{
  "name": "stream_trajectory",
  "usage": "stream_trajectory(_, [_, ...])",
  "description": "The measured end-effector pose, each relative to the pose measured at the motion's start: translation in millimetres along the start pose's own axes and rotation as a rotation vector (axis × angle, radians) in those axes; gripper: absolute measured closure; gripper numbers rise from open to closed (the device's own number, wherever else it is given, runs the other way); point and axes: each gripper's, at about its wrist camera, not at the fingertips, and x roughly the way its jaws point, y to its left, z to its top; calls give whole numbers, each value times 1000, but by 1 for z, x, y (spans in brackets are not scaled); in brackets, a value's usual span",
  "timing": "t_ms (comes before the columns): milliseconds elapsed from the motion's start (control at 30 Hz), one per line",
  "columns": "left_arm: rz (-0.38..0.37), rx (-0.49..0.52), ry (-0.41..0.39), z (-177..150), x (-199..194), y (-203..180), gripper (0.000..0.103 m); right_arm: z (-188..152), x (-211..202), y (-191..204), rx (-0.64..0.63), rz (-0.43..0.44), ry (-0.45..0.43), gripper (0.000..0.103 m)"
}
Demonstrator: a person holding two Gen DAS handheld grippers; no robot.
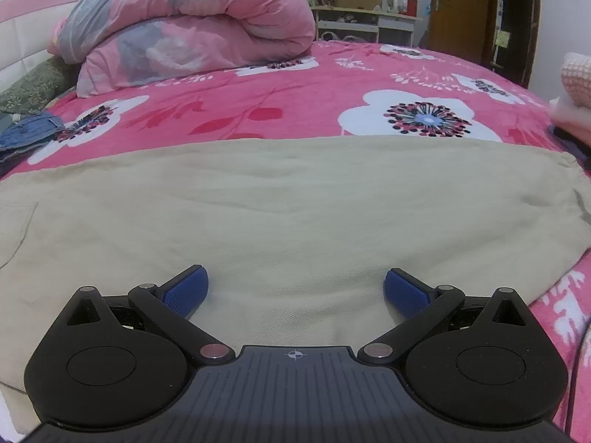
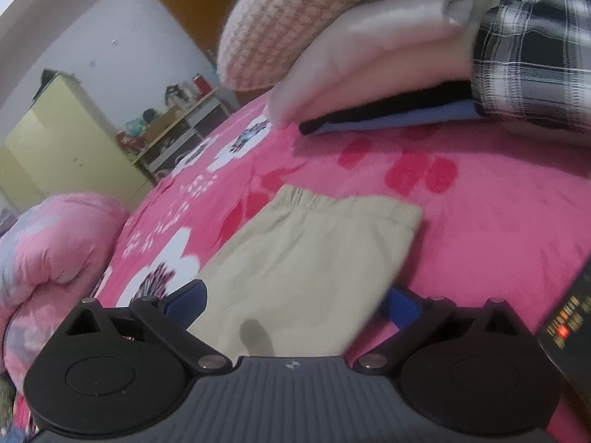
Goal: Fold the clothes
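A beige garment (image 1: 280,221) is seen spread flat across the near part of a bed covered by a pink floral sheet (image 1: 295,103), its far edge running straight across the sheet in the left wrist view. The left gripper (image 1: 295,291) is held low over the near part of this cloth with its jaws spread wide, the blue pads (image 1: 184,291) standing well apart and nothing caught between them. In the right wrist view, the elastic waistband end of the same garment (image 2: 317,254) is shown lying on the sheet, gathered at its far edge. The right gripper (image 2: 295,306) is likewise held wide apart, the cloth lying in the gap between its two pads; whether the pads touch the fabric cannot be told, as the right side is blurred. A dark spot is seen on the cloth just ahead of the gripper body. Beyond the garment, a stack of folded clothes (image 2: 369,51) is set on the sheet, with a pink checked knit on top and a black-and-white plaid piece (image 2: 532,66) beside it. A rolled pink and grey quilt (image 1: 192,26) is placed at the far left of the bed, and a piece of denim (image 1: 29,133) lies at the left edge.
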Motion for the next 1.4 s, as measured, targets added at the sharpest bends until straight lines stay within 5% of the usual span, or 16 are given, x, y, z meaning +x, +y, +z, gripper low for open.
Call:
stream_trajectory(67, [-7, 2, -3, 0, -1, 1, 0, 5, 6, -3, 30, 9, -13, 8])
stream_trajectory(200, [-27, -4, -10, 0, -2, 7, 0, 6, 2, -19, 114, 16, -34, 49])
stream_trajectory(433, [-19, -91, -27, 5, -4, 33, 0, 14, 23, -39, 235, 58, -12, 96])
stream_trajectory(567, [3, -112, -31, 5, -5, 45, 0, 10, 9, -8, 100, 163, -64, 98])
stream_trajectory(667, [4, -139, -32, 5, -6, 54, 0, -6, -10, 43, -164, 260, -79, 98])
stream_trajectory(833, [8, -151, -29, 2, -5, 61, 0, -64, -25, 114, -675, 416, 35, 98])
stream_trajectory(967, [21, -125, -32, 0, -4, 59, 0, -103, -20, 136, -906, 387, 113, 94])
stream_trajectory(1033, [23, -123, -34, 0, -4, 59, 0, -113, -15, 143, -975, 365, 143, 87])
stream_trajectory(1100, [18, -128, -38, -1, -4, 60, 0, -114, -15, 146, -1022, 380, 173, 59])
stream_trajectory(1200, [9, -135, -45, -2, -4, 62, 0, -133, -25, 153, -1187, 361, 146, 52])
stream_trajectory(1300, [-6, -146, -45, -1, -7, 66, 0, -141, -33, 157, -1250, 337, 101, 60])
stream_trajectory(1333, [-9, -154, -45, 0, -9, 68, 0, -140, -34, 158, -1241, 332, 99, 70])
stream_trajectory(1367, [-17, -159, -59, 0, -14, 71, 0, -140, -36, 158, -1233, 328, 98, 94])
stream_trajectory(1400, [-25, -163, -73, 1, -19, 74, 0, -139, -37, 158, -1221, 325, 96, 95])
